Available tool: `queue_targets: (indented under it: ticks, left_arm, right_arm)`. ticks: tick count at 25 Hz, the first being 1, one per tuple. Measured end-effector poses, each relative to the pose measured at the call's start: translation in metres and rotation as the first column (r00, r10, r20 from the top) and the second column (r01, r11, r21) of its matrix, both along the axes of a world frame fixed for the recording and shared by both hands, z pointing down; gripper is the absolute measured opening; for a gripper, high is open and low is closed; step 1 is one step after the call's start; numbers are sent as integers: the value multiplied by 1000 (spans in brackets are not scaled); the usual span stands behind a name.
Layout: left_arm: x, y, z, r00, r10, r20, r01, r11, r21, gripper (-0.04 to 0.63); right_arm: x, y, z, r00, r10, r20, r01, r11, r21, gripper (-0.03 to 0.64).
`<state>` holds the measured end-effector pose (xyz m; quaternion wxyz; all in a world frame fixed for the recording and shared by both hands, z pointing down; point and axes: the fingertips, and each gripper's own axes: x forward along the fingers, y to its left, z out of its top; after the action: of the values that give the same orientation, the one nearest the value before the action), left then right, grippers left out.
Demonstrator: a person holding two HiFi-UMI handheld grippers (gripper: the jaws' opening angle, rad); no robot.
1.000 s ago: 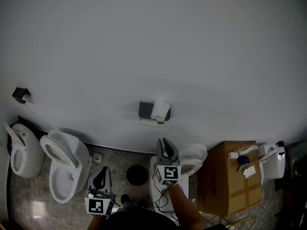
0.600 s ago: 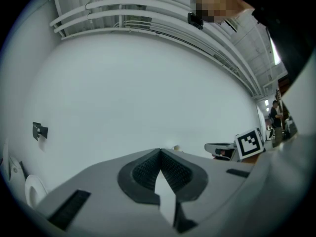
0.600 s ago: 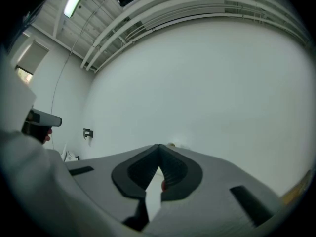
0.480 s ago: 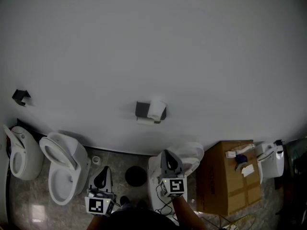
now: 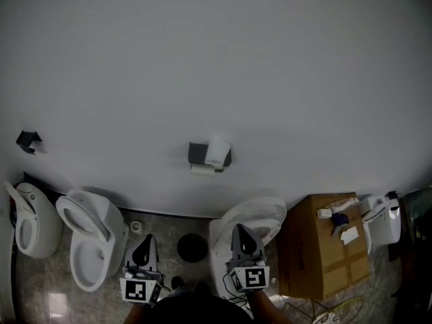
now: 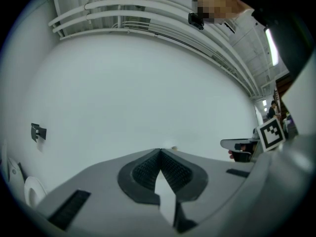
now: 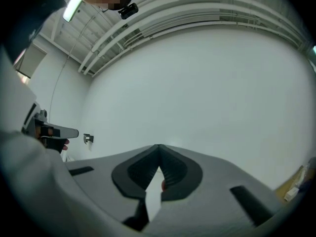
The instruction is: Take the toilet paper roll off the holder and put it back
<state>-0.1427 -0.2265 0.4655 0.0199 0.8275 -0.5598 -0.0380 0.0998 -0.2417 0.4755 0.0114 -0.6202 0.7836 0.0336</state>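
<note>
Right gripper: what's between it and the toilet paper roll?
Head view: from right gripper, the toilet rim, then bare wall, up to the toilet paper roll.

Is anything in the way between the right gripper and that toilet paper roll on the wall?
Nothing visible does. The toilet paper roll sits on its holder on the bare white wall; the right gripper, jaws shut and empty, is held back from it over a toilet, with only open air between them.
</note>
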Motion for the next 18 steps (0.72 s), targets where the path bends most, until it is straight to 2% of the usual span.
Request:
queue_targets:
  ticks: [4,7,11,15,18]
  left_arm:
    - [1,3,-8,1000,-2,-4,2,1000,27,3]
    - [-2,8,7,1000,-4,8,5,999,-34,3]
    - [-2,10,-1,1000,-7,6,7,1000,7,3]
    - [-4,12,9,1000,-14,15,14,999,-29,3]
    - [-3,10,-9,1000,-24,-4,24,999,41,3]
  right_arm:
    - [15,11,2,999,47,17,-47,999,9,3]
    - [20,13,2,998,62,13,-62,998,8,3]
    - [25,15,-4,997,72,17,-72,997,19,3]
    - [26,15,-4,997,73,17,-74,997,22,3]
    - [26,16,-3,998,69,11,-70,997,21,3]
